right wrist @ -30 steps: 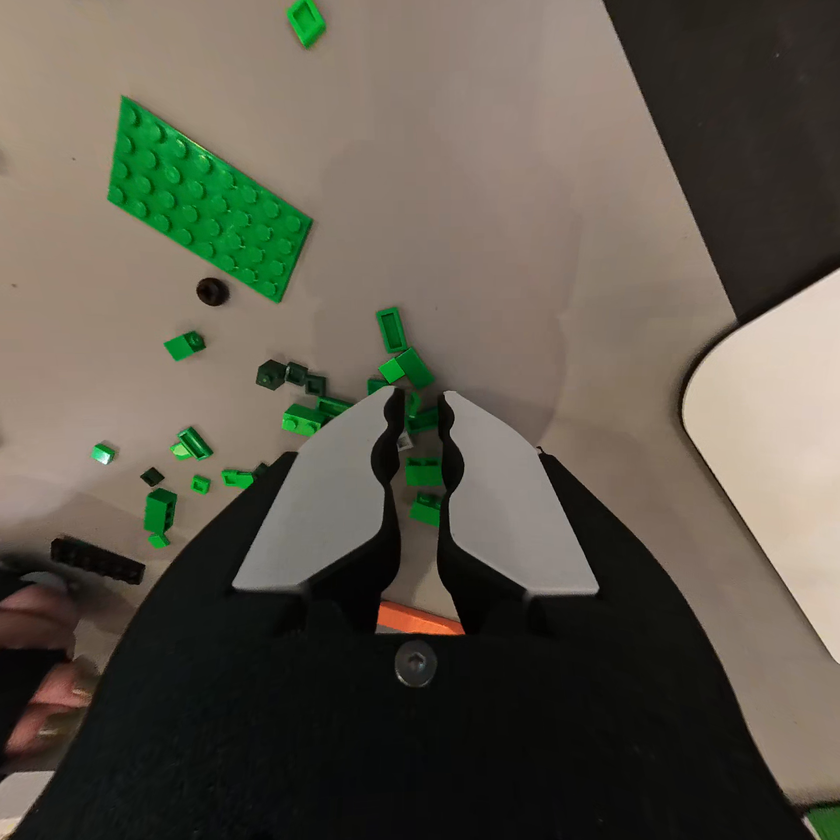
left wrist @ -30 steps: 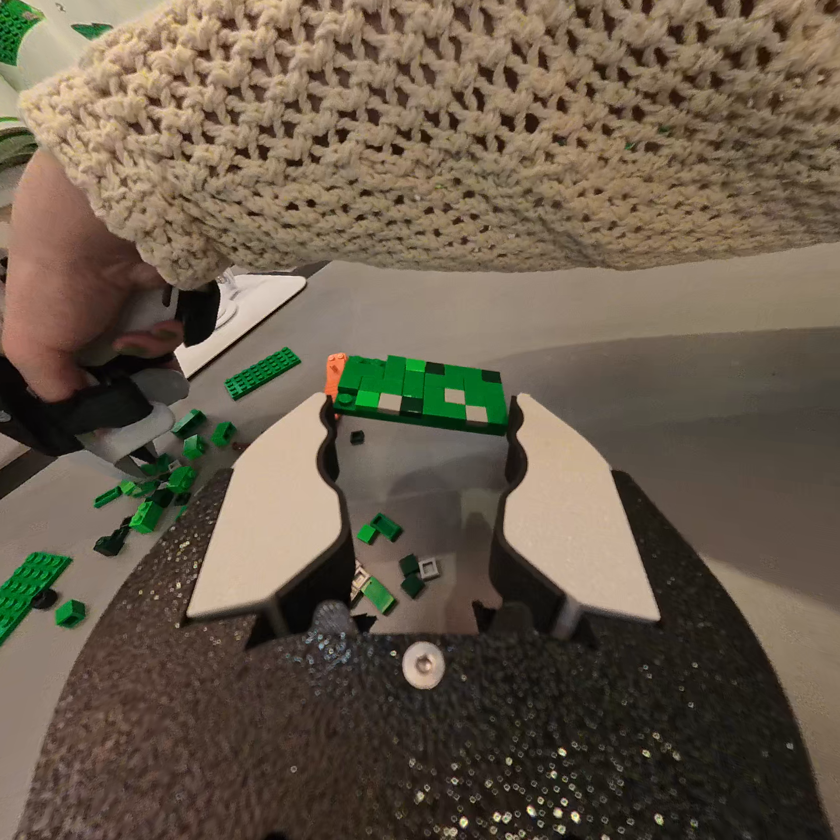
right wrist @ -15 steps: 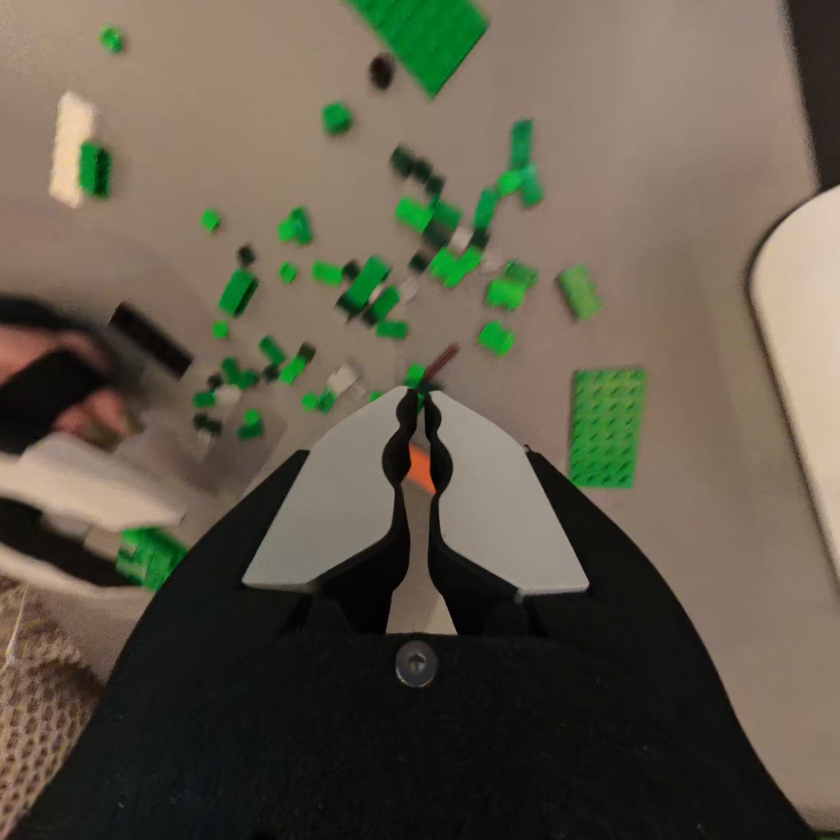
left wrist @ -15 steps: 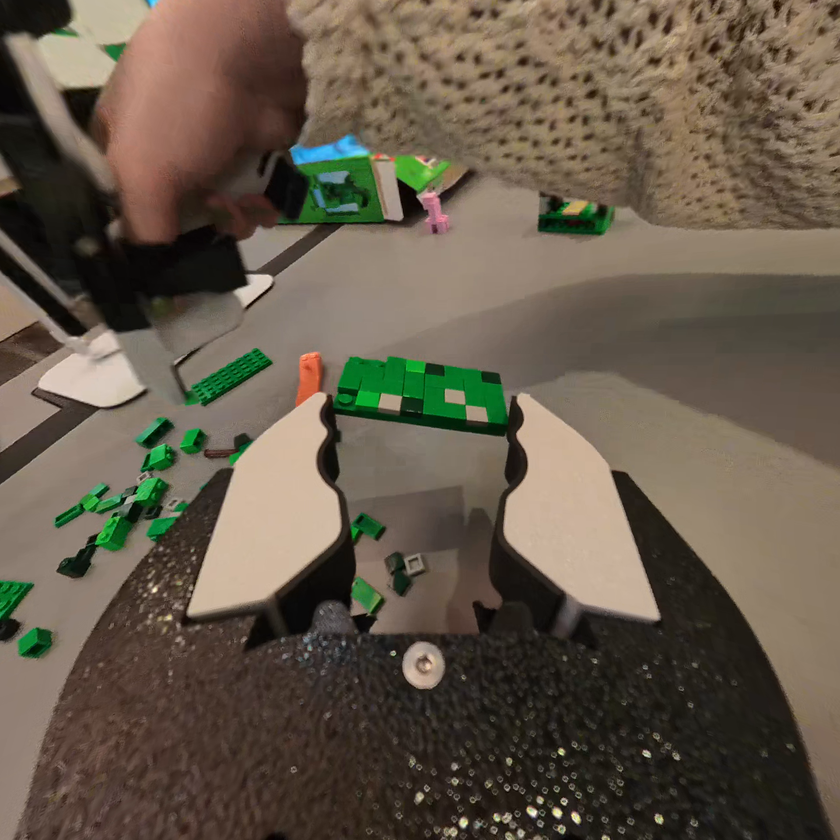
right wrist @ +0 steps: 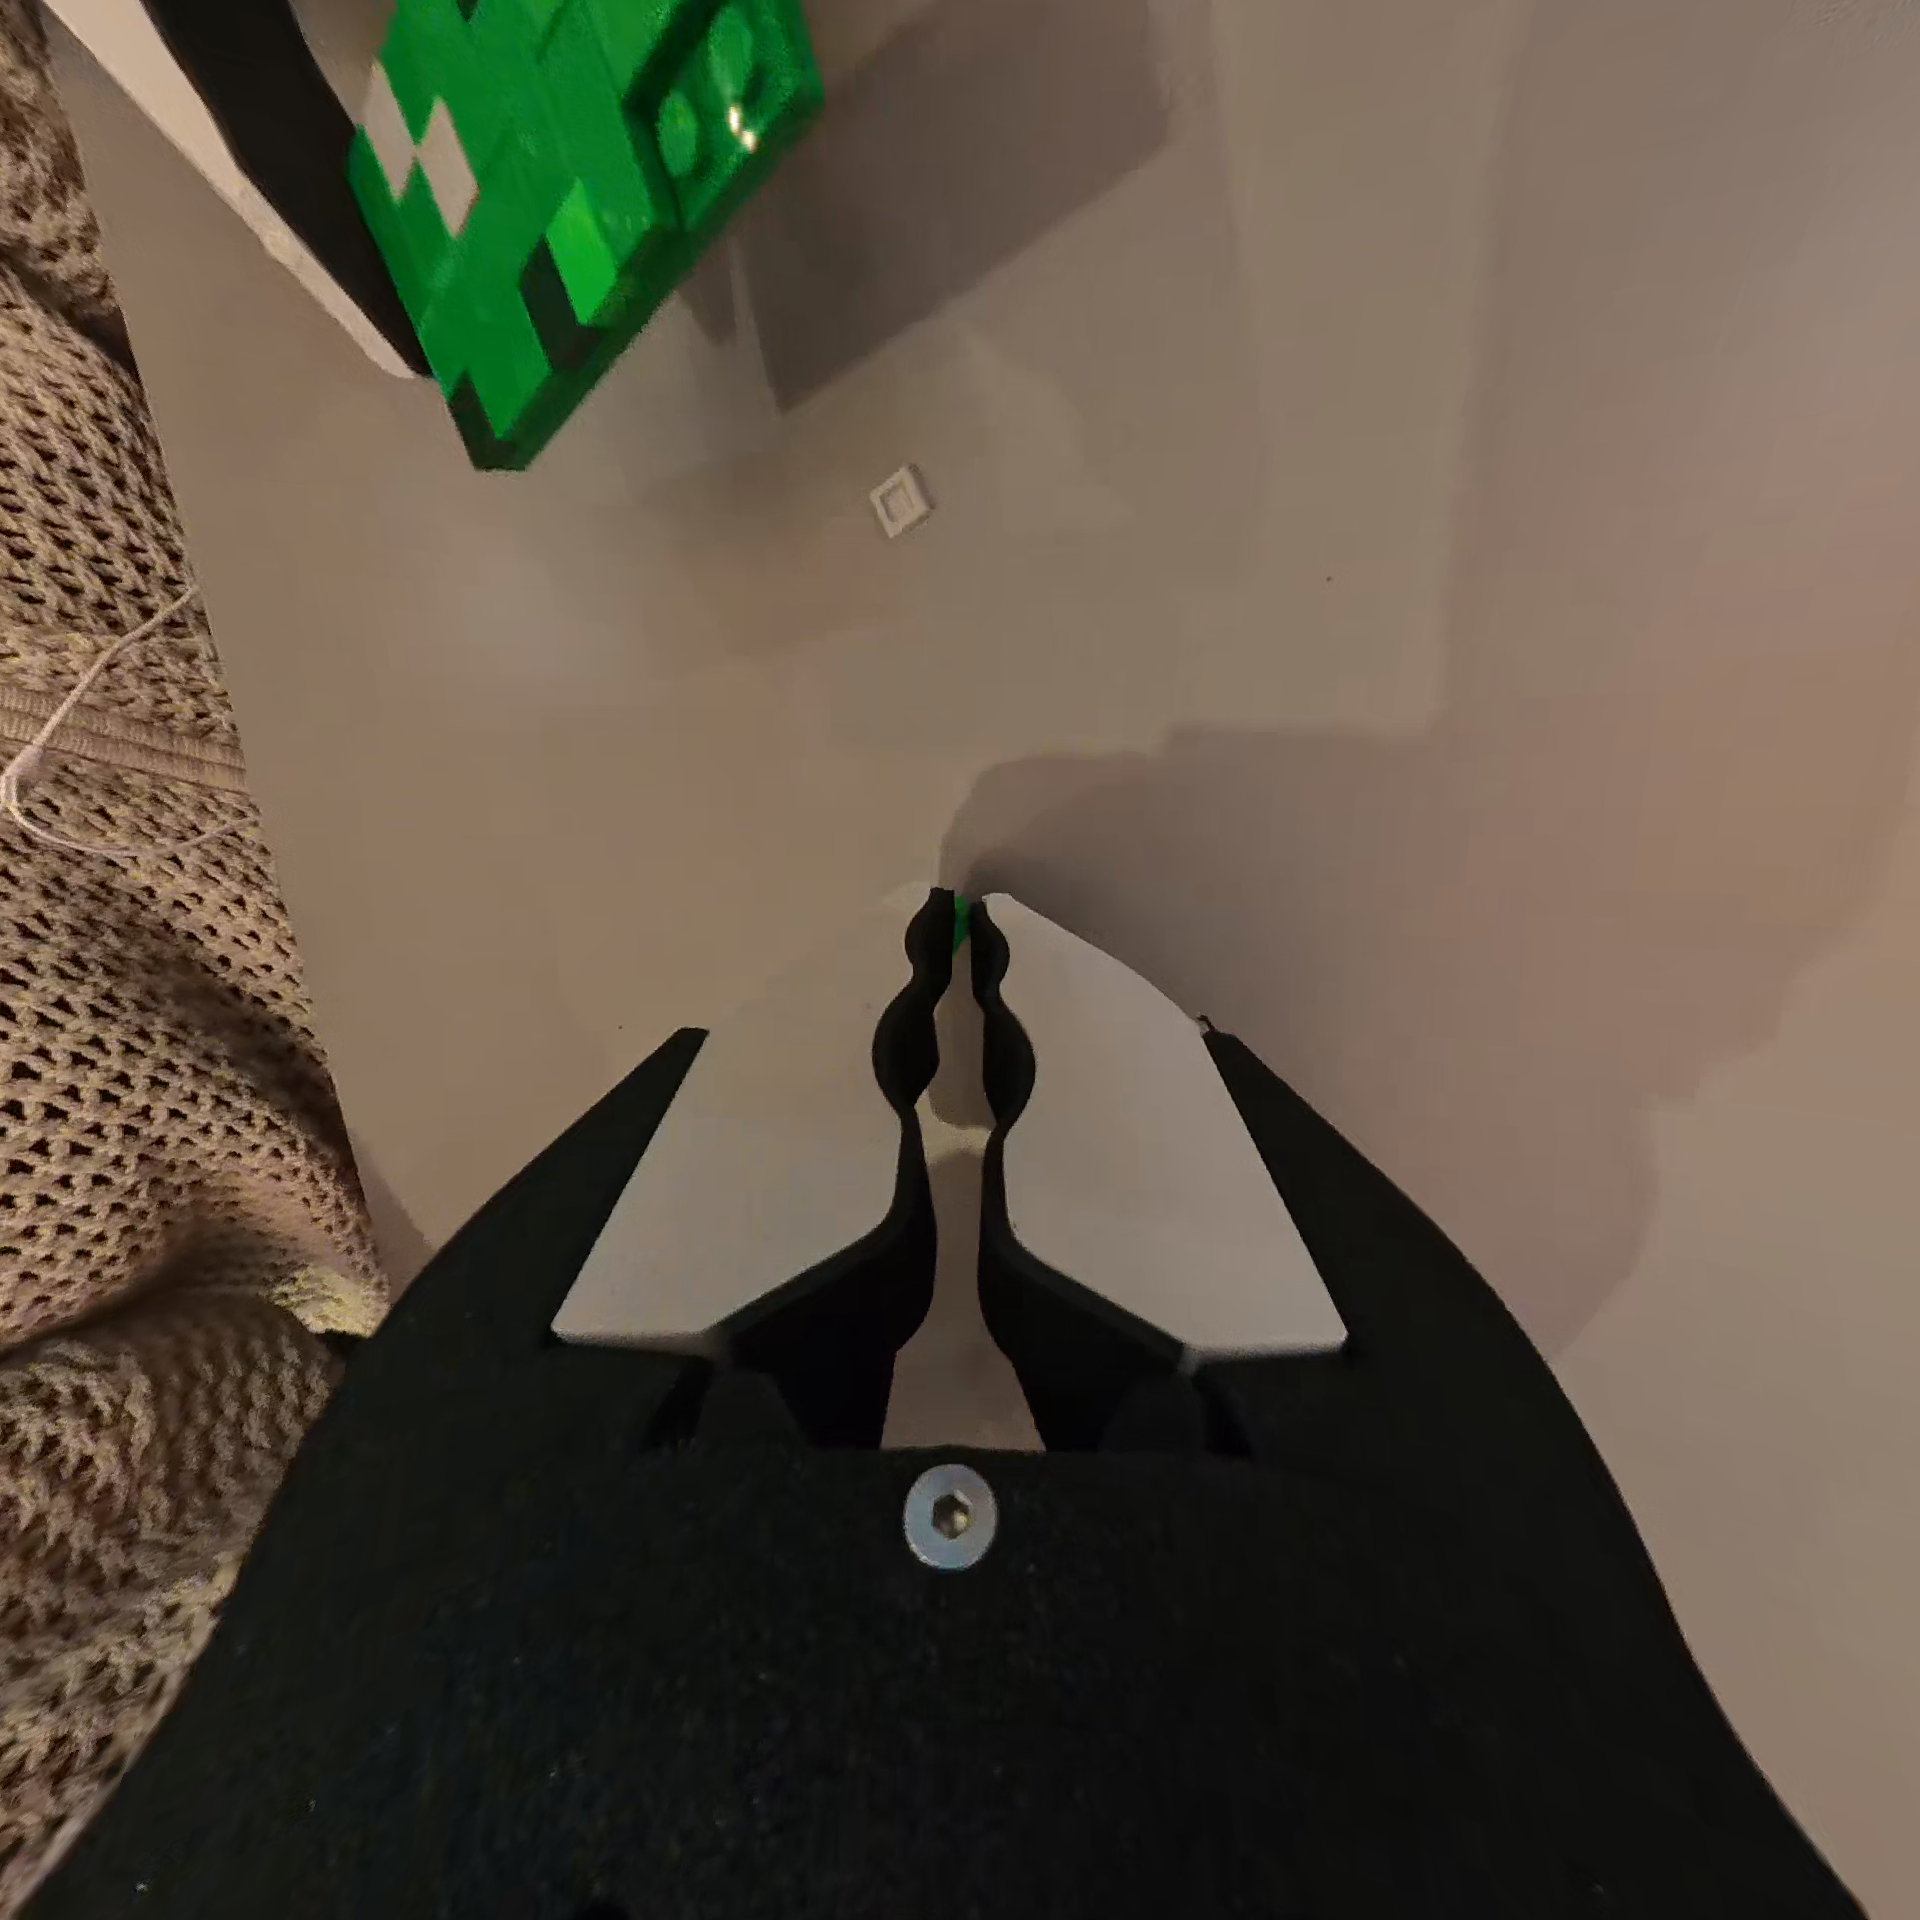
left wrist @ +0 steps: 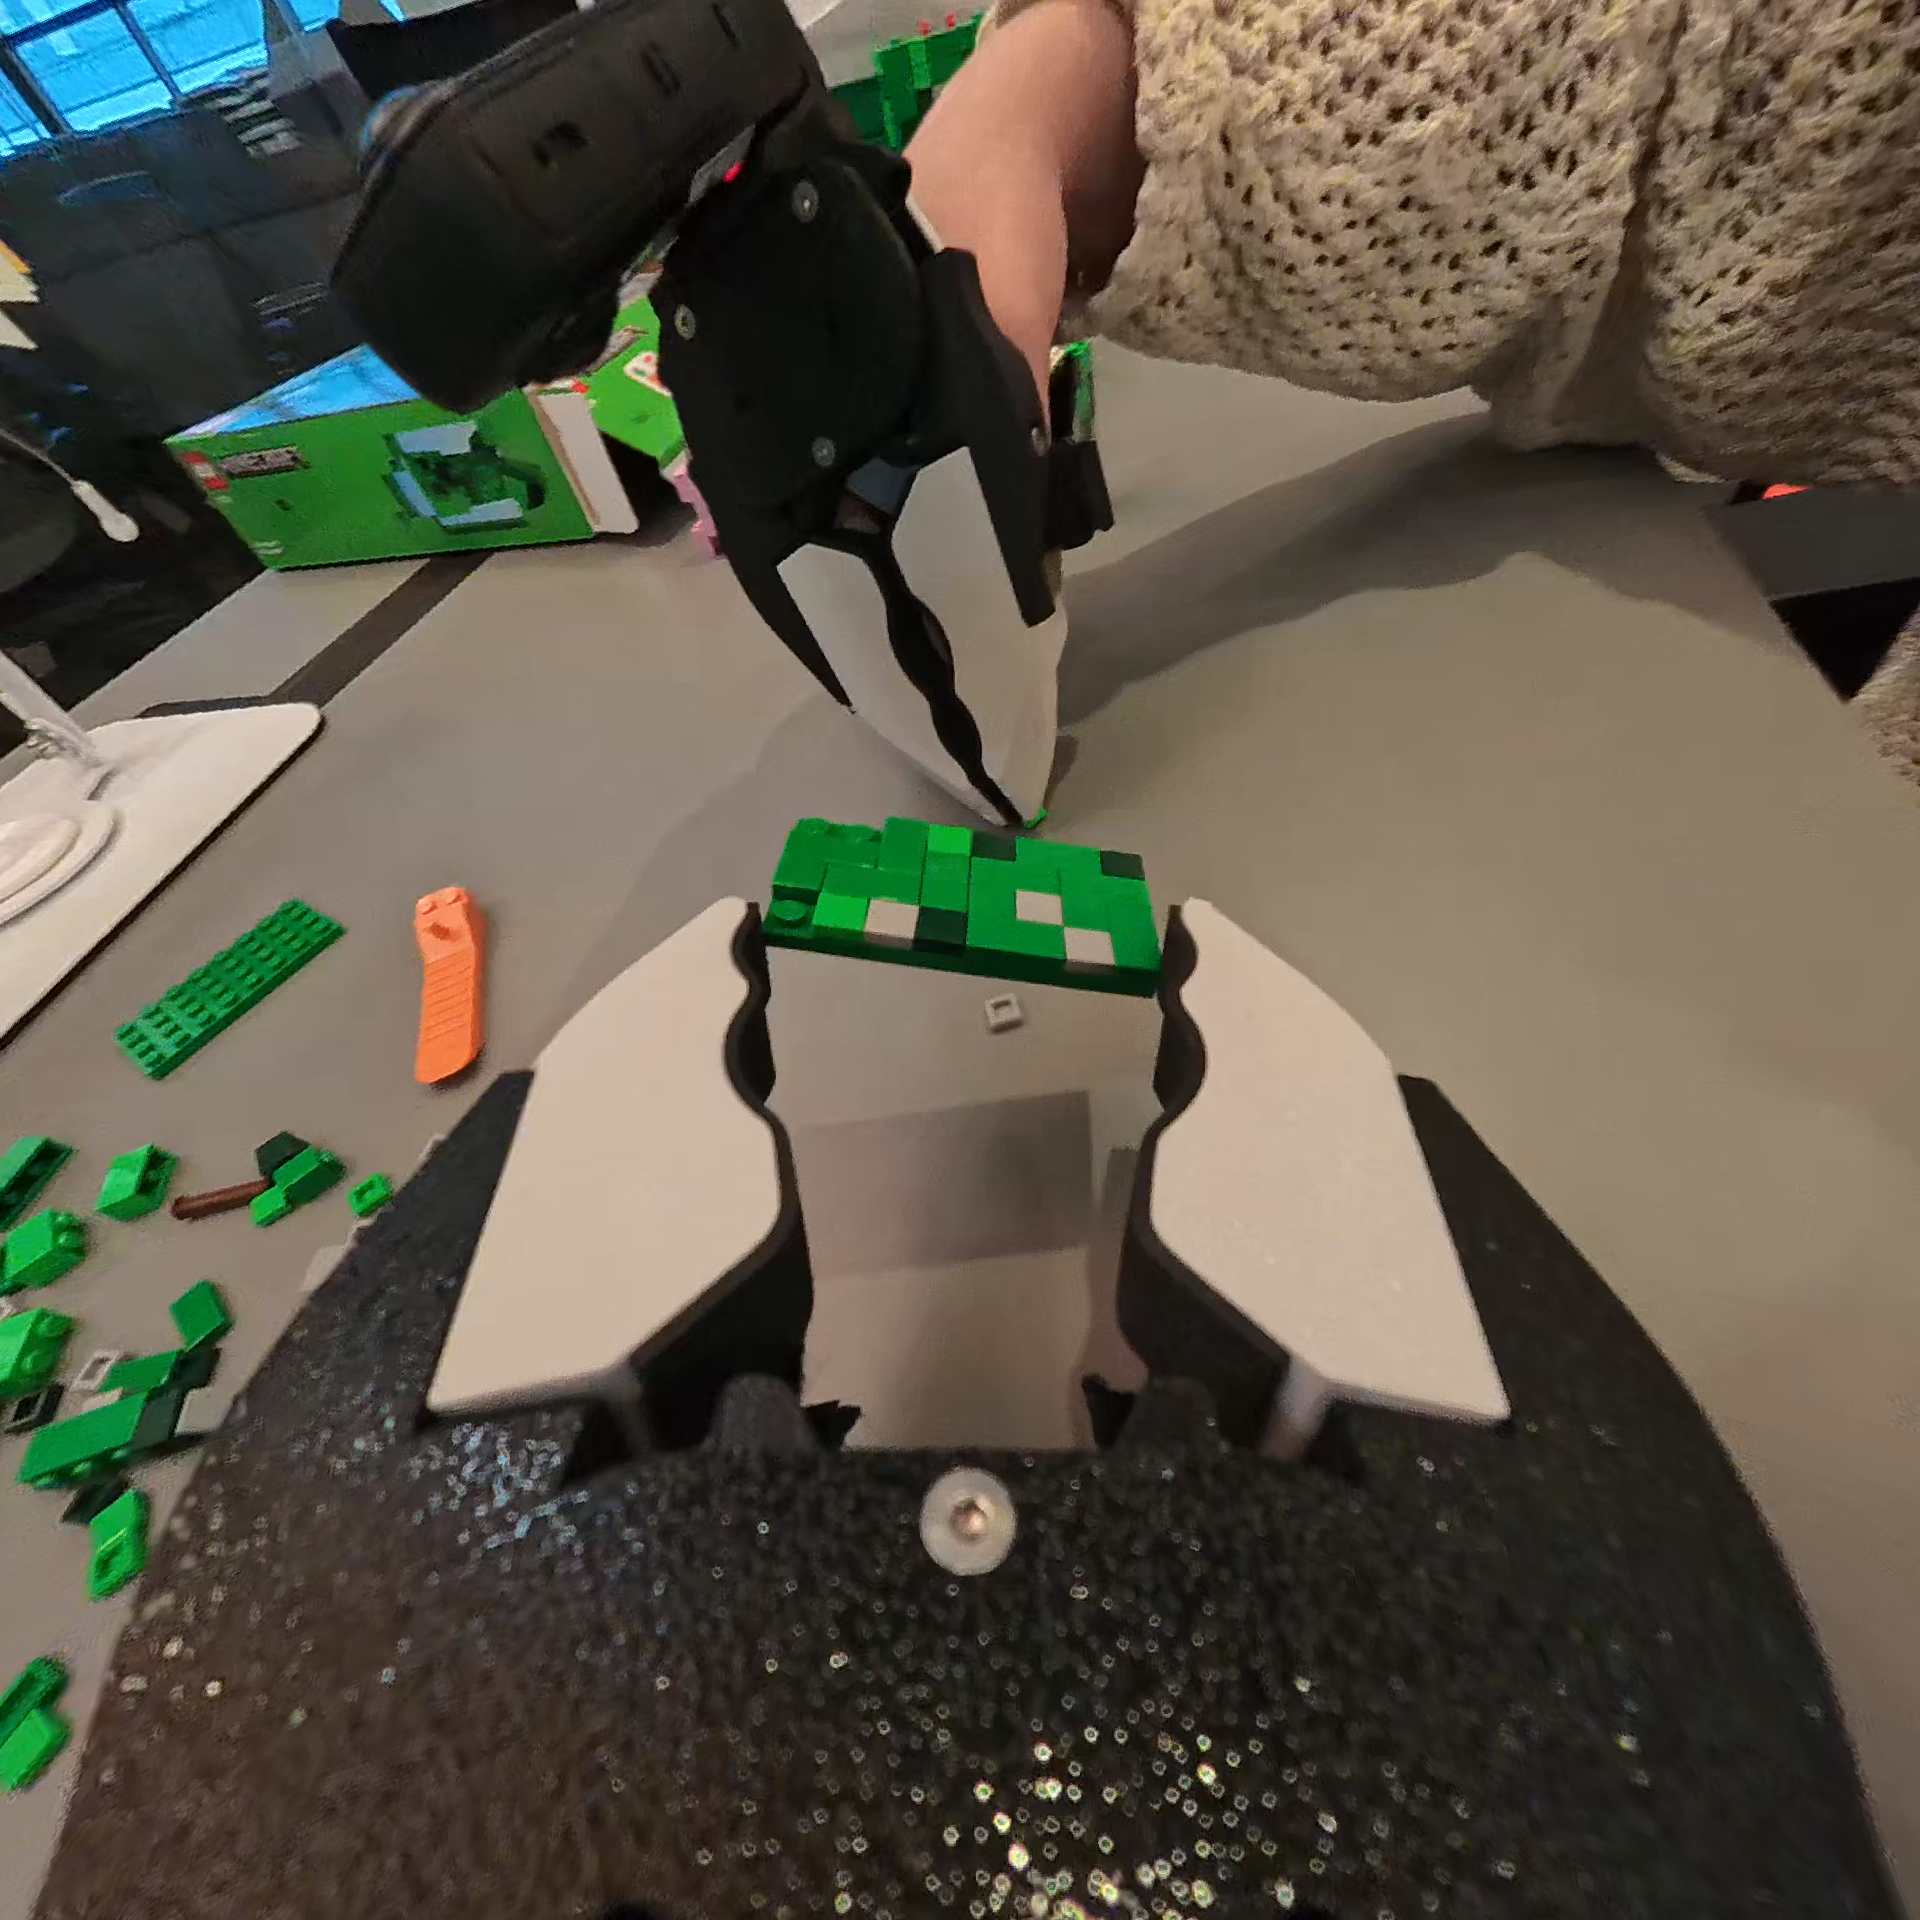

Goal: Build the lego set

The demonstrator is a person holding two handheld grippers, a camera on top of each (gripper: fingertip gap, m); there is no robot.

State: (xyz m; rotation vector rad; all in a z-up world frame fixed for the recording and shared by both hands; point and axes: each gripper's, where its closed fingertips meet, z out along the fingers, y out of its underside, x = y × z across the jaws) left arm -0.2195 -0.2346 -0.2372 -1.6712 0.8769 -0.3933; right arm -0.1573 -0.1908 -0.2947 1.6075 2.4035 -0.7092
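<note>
Two grippers: left gripper (left wrist: 961, 961) fingers clamp the green plate (left wrist: 966, 914); right gripper (right wrist: 958, 912) fingers pinch a tiny green piece (right wrist: 962, 920).

The counter (left wrist: 1455, 935) is plain grey. On it, at frame centre, the lego plate (left wrist: 961, 907) is a patchwork of bright green, dark green and pale grey squares. At left lies an orange brick separator (left wrist: 449, 982); loose bricks (left wrist: 94, 1382) at lower left are green shades. The right hand-held gripper (left wrist: 1016, 816) is black with white fingers. The sleeve (left wrist: 1507, 208) at upper right is cream open-weave knit. The box (left wrist: 405, 473) at upper left is green.
</note>
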